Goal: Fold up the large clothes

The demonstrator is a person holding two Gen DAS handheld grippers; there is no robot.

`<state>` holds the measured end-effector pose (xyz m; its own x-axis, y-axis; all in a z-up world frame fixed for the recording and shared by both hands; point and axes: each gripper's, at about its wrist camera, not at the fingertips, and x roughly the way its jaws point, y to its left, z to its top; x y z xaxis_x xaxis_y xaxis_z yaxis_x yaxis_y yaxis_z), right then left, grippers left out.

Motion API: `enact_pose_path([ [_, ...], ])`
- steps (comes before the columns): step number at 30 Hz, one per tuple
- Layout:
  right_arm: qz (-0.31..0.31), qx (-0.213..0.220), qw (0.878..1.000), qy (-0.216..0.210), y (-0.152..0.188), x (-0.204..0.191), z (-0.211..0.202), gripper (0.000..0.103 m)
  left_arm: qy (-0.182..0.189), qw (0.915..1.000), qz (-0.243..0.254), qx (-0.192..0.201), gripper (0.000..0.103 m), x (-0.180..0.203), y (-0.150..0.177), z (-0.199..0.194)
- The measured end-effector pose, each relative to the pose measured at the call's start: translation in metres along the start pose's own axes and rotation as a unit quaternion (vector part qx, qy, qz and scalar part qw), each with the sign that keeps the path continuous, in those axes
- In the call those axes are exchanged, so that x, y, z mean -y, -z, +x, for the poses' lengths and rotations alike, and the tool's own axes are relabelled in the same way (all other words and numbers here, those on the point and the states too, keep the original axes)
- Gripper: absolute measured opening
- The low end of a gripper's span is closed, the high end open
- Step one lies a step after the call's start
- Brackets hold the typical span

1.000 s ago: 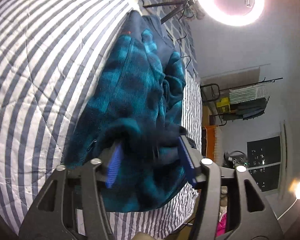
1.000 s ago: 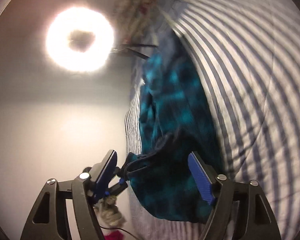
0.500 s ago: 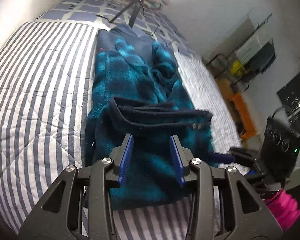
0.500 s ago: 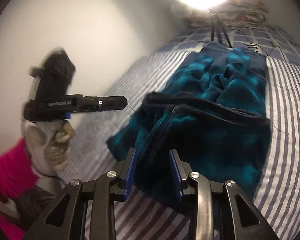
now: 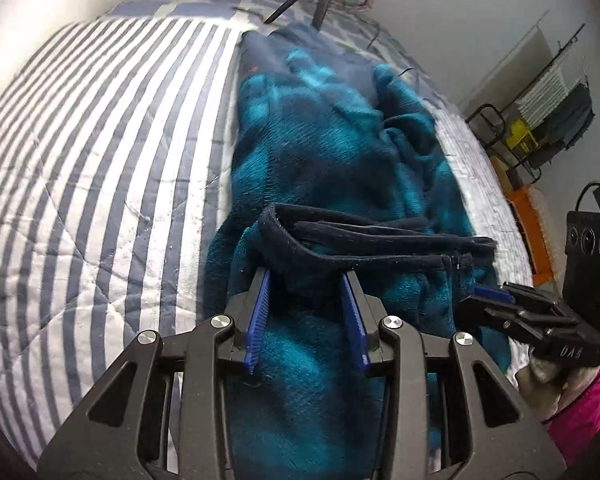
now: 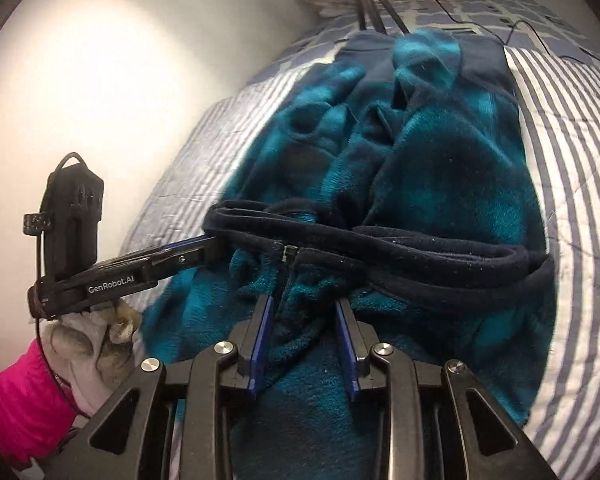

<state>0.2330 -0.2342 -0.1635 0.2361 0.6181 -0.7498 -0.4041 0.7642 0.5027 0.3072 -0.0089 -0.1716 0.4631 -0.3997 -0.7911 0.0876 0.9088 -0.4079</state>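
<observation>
In the left wrist view, the teal-and-navy plaid fleece jacket (image 5: 332,168) is lying lengthwise on the blue-and-white striped quilt (image 5: 100,168), collar far, dark hem near; its sides look folded in already. The left gripper (image 5: 305,312) is pinching the hem.

In the right wrist view, the right gripper (image 6: 305,334), just narrowed, is pinching hem fleece; the crosswise fold seems left.

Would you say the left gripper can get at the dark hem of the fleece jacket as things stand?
Probably yes: the left gripper already has the dark hem at its fingertips, bunched between the jaws, with nothing in the way on the striped quilt.
</observation>
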Motion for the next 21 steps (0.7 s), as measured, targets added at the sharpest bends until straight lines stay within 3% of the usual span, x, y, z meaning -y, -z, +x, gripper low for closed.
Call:
enact_pose_path([
  [2,-0.007,0.020,1.000,-0.011,-0.006,0.001,-0.019,0.029,0.008,0.9999,0.009,0.009,0.038,0.005,-0.005,-0.014],
  [9,-0.009,0.071,0.996,0.051,-0.046,0.029,-0.062,0.028,0.001,0.9985,0.036,0.042,0.038,0.017,-0.054,-0.037],
  [16,-0.019,0.072,0.991,0.115,-0.108,0.043,-0.011,0.028,-0.003,0.9985,0.025,0.049,0.038,0.000,-0.110,-0.006],
  [21,-0.011,0.040,0.992,0.122,-0.136,0.065,0.039,0.029,-0.013,0.9986,0.040,0.032,0.038,0.000,-0.128,0.041],
])
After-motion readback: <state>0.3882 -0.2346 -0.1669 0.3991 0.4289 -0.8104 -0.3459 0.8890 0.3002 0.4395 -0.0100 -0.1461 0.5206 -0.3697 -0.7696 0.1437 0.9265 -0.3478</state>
